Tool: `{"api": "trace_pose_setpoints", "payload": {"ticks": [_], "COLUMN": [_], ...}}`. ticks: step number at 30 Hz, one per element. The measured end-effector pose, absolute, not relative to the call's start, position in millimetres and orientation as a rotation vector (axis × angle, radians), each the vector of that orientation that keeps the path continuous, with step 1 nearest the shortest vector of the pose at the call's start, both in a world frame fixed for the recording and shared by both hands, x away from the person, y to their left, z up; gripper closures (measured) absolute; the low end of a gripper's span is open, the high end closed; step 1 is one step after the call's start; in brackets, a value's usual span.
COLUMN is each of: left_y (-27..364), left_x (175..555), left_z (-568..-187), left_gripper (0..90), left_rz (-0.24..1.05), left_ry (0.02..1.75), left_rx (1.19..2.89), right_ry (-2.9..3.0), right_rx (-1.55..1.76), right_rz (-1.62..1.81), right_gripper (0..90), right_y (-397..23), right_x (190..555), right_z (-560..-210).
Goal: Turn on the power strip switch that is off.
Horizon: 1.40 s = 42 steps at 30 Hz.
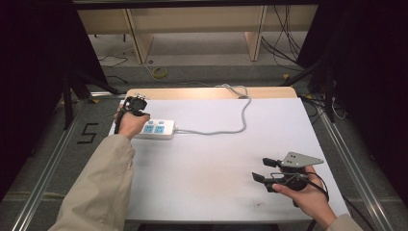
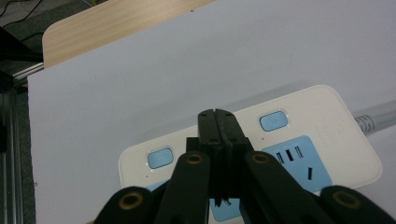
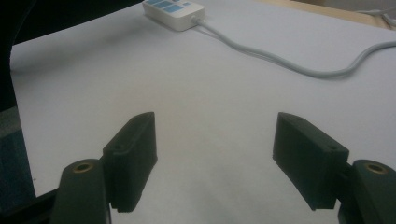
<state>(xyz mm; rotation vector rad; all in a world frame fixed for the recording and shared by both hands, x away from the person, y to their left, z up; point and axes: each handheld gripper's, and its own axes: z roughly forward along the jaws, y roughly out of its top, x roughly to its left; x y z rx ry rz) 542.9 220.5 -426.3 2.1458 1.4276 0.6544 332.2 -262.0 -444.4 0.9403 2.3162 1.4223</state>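
- A taped mark like a "5" (image 1: 88, 133) lies on the grey floor left of the table (image 1: 216, 192).
- White power strip (image 1: 155, 129) sits near the table's far-left edge, its grey cable (image 1: 231, 126) curving toward the far edge.
- Left gripper (image 2: 217, 122): jaws pressed together just above the strip.
- Right gripper (image 1: 262, 169): jaws spread over bare white surface at the near right.
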Motion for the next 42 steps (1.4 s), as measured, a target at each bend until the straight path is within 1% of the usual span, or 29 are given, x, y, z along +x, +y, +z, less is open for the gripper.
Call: {"api": "trace_pose_setpoints", "payload": {"ticks": [42], "left_y": [215], "left_x": [556], "left_z": [-444], "left_gripper": [90.0], "left_rz": [0.642], "left_ry": [1.456], "left_rx": [2.181], "right_ry": [2.323], "right_rx": [0.943], "right_rz": [1.416], "right_gripper": [30.8], "right_y": [-262], "right_x": [332], "right_z": [-445]}}
